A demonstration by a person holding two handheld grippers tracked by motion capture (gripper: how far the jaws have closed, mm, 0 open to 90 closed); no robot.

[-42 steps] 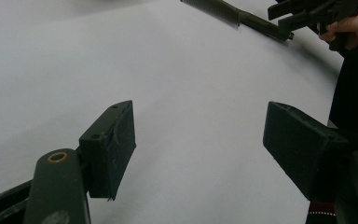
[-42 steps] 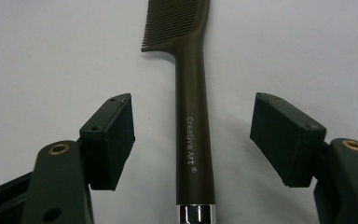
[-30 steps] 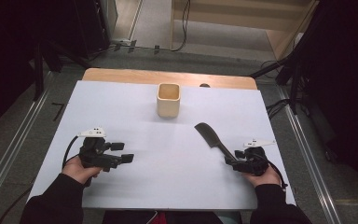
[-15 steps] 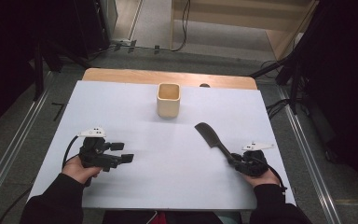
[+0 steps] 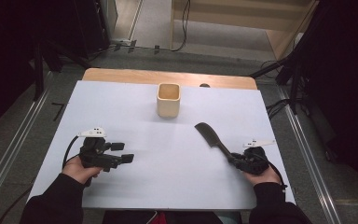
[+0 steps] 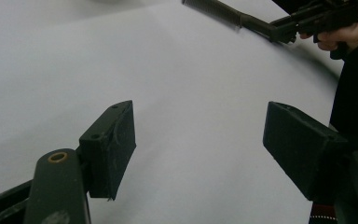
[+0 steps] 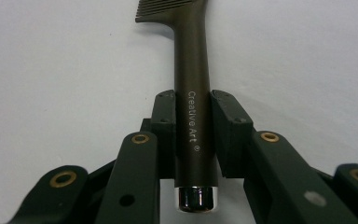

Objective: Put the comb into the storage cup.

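From above, the right gripper (image 5: 237,160) clamps the handle of a dark comb (image 5: 210,136), which lies on the white table (image 5: 168,154) right of and nearer than the beige cup (image 5: 168,100). The left gripper (image 6: 200,149) view shows jaws wide apart, empty. The right gripper view shows its jaws, having just closed, pressed against the comb handle (image 7: 193,93).

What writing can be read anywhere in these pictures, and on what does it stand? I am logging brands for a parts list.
"Creative Art ®" in white letters along the dark handle of the comb, which the right gripper holds between its fingers.
The beige cup, the white table sheet and the left gripper bear no readable text.
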